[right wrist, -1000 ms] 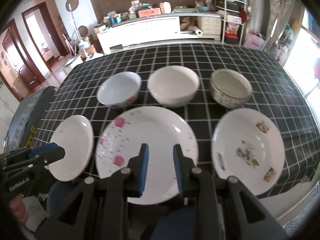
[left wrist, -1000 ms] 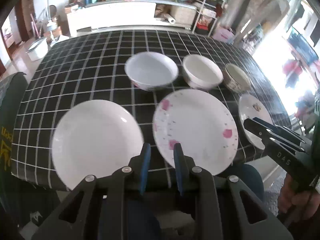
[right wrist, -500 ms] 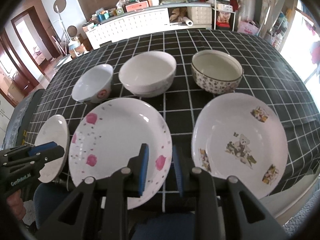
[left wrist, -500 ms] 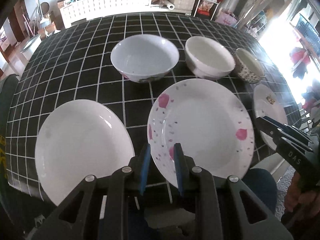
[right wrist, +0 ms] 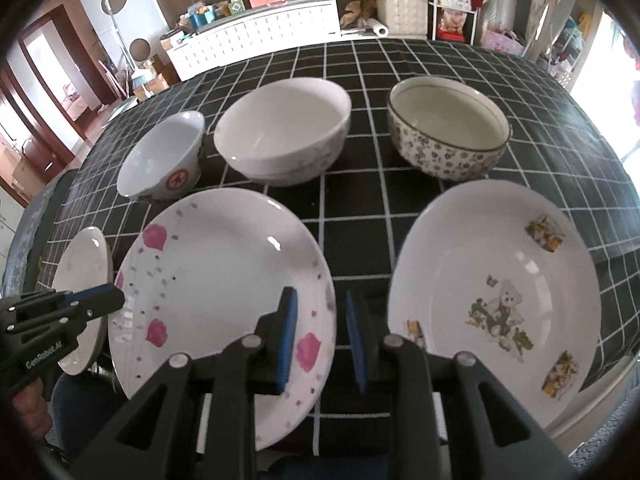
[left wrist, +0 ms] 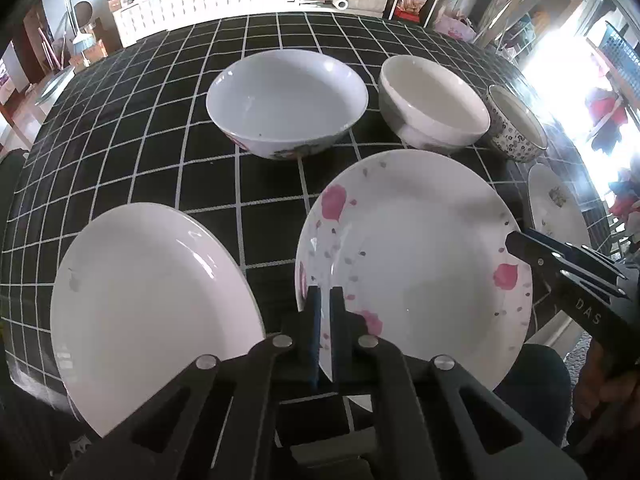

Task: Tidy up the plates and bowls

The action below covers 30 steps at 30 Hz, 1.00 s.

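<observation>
Because I want to lift the pink-flowered plate (left wrist: 416, 264), my left gripper (left wrist: 325, 300) has just closed on its rim at seven o'clock, while my right gripper (right wrist: 320, 304) waits half open, holding nothing.

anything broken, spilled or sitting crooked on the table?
Nothing broken or spilled. Only oddity: the pink-flowered plate, the plain white plate and the teddy-bear plate overhang the near edge of the checked tablecloth. Bowls sit upright.

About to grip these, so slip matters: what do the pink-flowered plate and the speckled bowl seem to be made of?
Pink-flowered plate: looks like glazed ceramic, glossy white with sharp window glints and printed pink petals; melamine cannot be ruled out. Speckled bowl: apparently glazed ceramic, dark floral print outside, smooth pale inside, thin dark rim.
</observation>
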{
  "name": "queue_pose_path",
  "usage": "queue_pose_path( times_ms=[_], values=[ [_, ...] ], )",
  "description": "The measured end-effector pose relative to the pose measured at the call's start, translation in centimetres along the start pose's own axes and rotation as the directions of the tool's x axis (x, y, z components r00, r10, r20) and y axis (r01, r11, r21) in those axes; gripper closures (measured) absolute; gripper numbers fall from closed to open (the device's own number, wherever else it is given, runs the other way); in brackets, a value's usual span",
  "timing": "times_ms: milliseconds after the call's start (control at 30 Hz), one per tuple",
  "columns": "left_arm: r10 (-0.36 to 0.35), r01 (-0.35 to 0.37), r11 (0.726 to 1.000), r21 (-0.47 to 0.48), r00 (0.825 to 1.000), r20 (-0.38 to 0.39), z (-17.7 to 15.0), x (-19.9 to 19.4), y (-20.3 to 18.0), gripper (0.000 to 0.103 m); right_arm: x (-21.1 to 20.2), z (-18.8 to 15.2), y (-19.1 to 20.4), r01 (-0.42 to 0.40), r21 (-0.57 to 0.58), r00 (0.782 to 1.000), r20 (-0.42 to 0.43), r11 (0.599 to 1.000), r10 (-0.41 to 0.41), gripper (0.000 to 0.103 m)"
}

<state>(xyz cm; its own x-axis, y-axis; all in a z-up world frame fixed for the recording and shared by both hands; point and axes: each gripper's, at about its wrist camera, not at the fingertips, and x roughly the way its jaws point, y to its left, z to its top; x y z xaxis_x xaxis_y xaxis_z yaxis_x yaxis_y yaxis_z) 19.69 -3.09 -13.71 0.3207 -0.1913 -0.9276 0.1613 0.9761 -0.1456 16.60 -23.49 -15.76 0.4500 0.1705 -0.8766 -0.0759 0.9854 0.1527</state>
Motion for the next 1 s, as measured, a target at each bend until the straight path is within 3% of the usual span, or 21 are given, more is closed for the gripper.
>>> queue_pose_path(
  times_ms=[267, 433, 567, 733, 1000],
  values=[
    [-0.012, 0.012, 1.000, -0.009, 1.000, -0.008, -0.1, 0.9, 0.0, 0.102, 0.5, -0.2, -0.4, -0.002, 0.014, 1.000, -0.023, 1.000, 0.002, 0.074],
    [0.055, -0.056, 0.998, 0.019, 0.997, 0.049, -0.1, -0.6, -0.2, 0.102, 0.6, -0.2, -0.8, -0.016, 0.022, 1.000, -0.026, 1.000, 0.017, 0.074],
    [0.093, -0.093, 0.996, 0.005, 0.994, 0.055, 0.1, -0.9, 0.8, 0.080, 0.1, 0.0, -1.0, -0.009, 0.023, 1.000, -0.013, 1.000, 0.009, 0.074],
    [0.073, -0.072, 0.997, -0.027, 0.997, 0.040, 0.4, -0.4, 1.8, 0.079, 0.4, -0.1, -1.0, -0.017, 0.024, 1.000, -0.021, 1.000, 0.018, 0.074],
    [0.051, -0.052, 0.999, 0.016, 0.998, 0.028, 0.9, 0.7, 0.7, 0.079, 1.2, -0.2, -1.5, -0.030, 0.044, 0.998, -0.048, 0.999, 0.032, 0.074]
  ],
)
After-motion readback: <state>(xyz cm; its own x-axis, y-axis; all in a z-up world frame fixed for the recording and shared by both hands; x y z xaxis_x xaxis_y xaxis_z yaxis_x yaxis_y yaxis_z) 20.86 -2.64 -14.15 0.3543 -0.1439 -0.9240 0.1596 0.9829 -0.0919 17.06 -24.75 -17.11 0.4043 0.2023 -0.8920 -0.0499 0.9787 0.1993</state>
